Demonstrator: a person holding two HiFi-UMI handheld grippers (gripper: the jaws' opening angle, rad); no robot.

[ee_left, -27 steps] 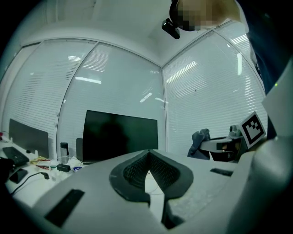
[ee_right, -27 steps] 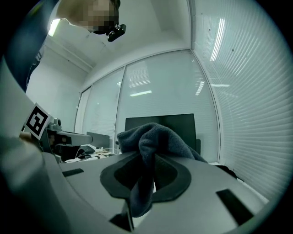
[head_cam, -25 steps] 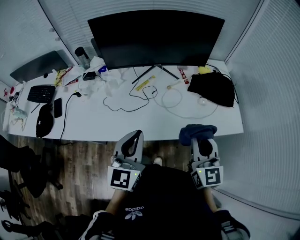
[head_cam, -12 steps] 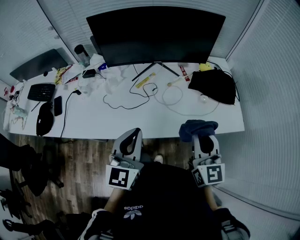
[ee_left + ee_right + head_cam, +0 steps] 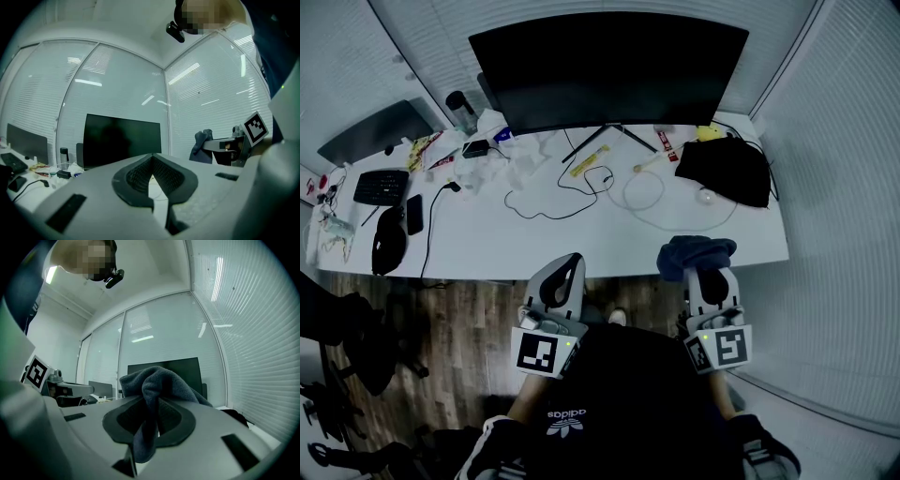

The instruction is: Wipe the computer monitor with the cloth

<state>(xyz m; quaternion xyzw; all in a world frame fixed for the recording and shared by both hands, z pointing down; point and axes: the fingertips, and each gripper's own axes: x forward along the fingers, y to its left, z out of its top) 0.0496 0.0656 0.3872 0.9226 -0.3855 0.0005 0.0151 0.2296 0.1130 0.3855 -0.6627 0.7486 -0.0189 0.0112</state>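
A wide black monitor (image 5: pixel 609 70) stands at the back of the white desk (image 5: pixel 534 239), its screen dark; it also shows in the left gripper view as the monitor (image 5: pixel 122 140) and behind the cloth in the right gripper view as the monitor (image 5: pixel 187 369). My right gripper (image 5: pixel 705 272) is shut on a dark blue cloth (image 5: pixel 696 255), bunched over its jaws at the desk's front edge. The cloth (image 5: pixel 157 385) hangs between the jaws of that gripper (image 5: pixel 152 420). My left gripper (image 5: pixel 566 270) is shut and empty in front of the desk, and the same gripper (image 5: pixel 151 174) holds nothing in its own view.
Cables (image 5: pixel 581 192) loop across the desk's middle. A black bag (image 5: pixel 727 173) lies at the right, crumpled tissues (image 5: pixel 520 159) and a bottle (image 5: pixel 461 111) near the monitor's left. A keyboard (image 5: pixel 382 186), phone (image 5: pixel 414 214) and second screen (image 5: pixel 375 131) sit far left. Glass walls with blinds surround the desk.
Both grippers have drifted slightly down and toward the person in the head view. The cloth stays held in the right gripper.
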